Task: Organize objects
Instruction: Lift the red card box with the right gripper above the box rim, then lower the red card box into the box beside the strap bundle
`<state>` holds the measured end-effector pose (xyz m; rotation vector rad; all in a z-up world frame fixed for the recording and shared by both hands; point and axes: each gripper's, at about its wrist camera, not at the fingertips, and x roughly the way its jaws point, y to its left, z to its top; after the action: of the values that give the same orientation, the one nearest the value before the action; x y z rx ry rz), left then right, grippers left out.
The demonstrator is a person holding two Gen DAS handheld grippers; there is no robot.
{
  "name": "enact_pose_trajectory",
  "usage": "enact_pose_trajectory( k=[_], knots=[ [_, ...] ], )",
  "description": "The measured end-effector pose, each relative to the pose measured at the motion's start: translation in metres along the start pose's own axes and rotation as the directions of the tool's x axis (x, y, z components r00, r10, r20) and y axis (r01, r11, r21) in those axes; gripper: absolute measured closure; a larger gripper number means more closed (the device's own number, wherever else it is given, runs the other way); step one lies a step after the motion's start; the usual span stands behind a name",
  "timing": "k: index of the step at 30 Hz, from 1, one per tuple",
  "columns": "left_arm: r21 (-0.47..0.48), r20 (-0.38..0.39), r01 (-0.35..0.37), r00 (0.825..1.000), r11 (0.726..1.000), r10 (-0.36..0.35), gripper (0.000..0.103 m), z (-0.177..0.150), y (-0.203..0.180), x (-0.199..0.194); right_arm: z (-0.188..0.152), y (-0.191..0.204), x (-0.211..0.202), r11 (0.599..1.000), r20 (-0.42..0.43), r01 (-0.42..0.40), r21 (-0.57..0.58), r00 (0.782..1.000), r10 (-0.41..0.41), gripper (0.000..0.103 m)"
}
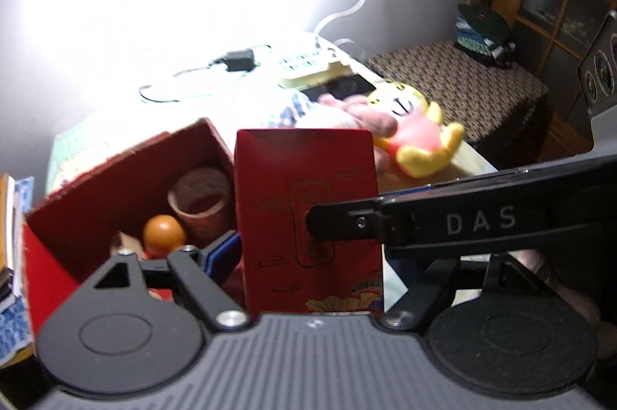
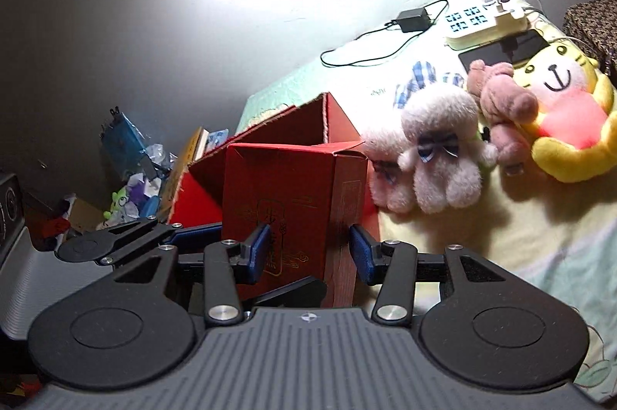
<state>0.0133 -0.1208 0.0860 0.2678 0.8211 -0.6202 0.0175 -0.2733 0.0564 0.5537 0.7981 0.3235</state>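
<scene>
At the far left of the left wrist view, a stack of books (image 1: 9,240) stands beside the large open red box (image 1: 127,186), which holds a wicker cup (image 1: 200,201) lying on its side and an orange ball (image 1: 164,231). Just right of that box stands the tall red carton (image 1: 308,217), upright, its long axis vertical, its gold-printed face toward the camera. The left gripper (image 1: 308,255) brackets this carton: one blue pad shows at the carton's left edge, apparently touching it, but the other finger is hidden behind the right gripper's black "DAS" arm, so I cannot tell whether the left tongs are actually clamped or only resting alongside.

In the right wrist view, the same red carton (image 2: 293,213) sits directly ahead of the right gripper (image 2: 310,252), cornerwise, between its fingers. The left blue pad (image 2: 259,248) looks pressed on the printed face; the right one stands just off the side wall with a thin gap, so these tongs are part-open and close to seating, holding nothing firmly as far as I can judge. The left gripper (image 2: 185,236) reaches in from the left at the same height.

Further right on the pale bedspread (image 2: 482,244) lie a fluffy white plush (image 2: 439,155), a small pink bear (image 2: 501,109) and a yellow tiger plush (image 2: 567,117), with a power strip (image 2: 486,24) beyond.

Both tongs are equally near; the move turns on the carton standing just right of the open box, so it likely needs lifting and shifting leftward into it.
</scene>
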Motion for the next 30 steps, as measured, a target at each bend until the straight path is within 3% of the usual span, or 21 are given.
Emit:
enact_pose_trajectory(
  k=[8,19,30],
  knots=[
    [-0.070,0.047,-0.126,0.990,0.990,0.130,0.022,0.018,0.058,-0.014,0.031,0.038,0.048,0.991,-0.015,-0.125,-0.037,0.992,0.124,0.054],
    [-0.132,-0.023,-0.281,0.960,0.951,0.280,0.022,0.010,0.145,0.002,0.050,0.080,0.140,0.975,-0.150,-0.223,-0.010,0.964,0.219,0.055],
    [-0.161,-0.167,-0.332,0.937,0.929,0.306,0.022,-0.020,0.196,0.046,0.043,0.082,0.225,0.969,-0.383,-0.240,0.054,0.891,0.242,0.055]
  ],
)
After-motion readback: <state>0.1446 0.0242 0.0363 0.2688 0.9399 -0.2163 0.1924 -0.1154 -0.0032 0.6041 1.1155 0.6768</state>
